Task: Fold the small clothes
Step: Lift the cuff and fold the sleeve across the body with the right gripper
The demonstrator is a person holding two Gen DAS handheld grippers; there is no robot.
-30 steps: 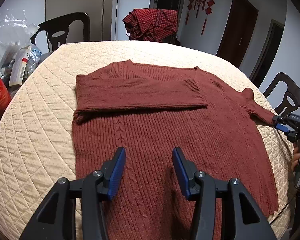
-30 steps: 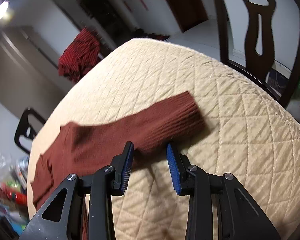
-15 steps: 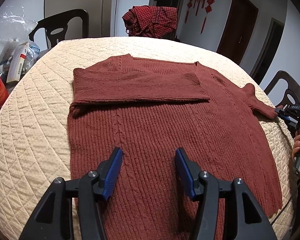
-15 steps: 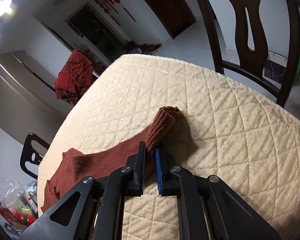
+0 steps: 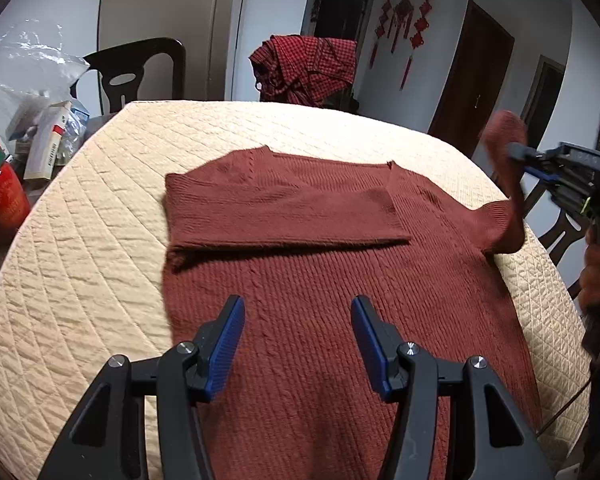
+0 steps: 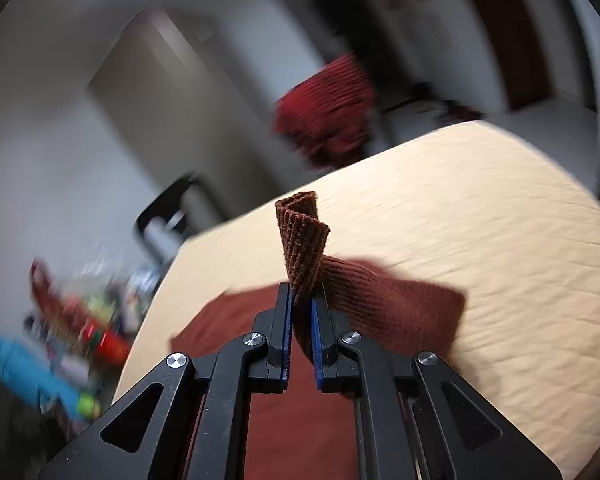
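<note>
Right gripper [image 6: 301,308] now clamped on the sweater's right sleeve cuff [image 6: 302,240], jaws having just closed from wide apart around the flat sleeve. Cuff lifted clear of the quilted table cover [image 5: 80,264], up toward 2 o'clock of the sweater [image 5: 320,280] in the left wrist view.

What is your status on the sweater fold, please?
Right gripper shut on sweater's right sleeve, cuff lifted off table. Left gripper open, empty, over sweater body. Left sleeve already folded across. Nothing in the way.

Sweater [image 5: 324,280] hem cut off at bottom edge; checked cloth [image 6: 328,116] motion-blurred in right view.
</note>
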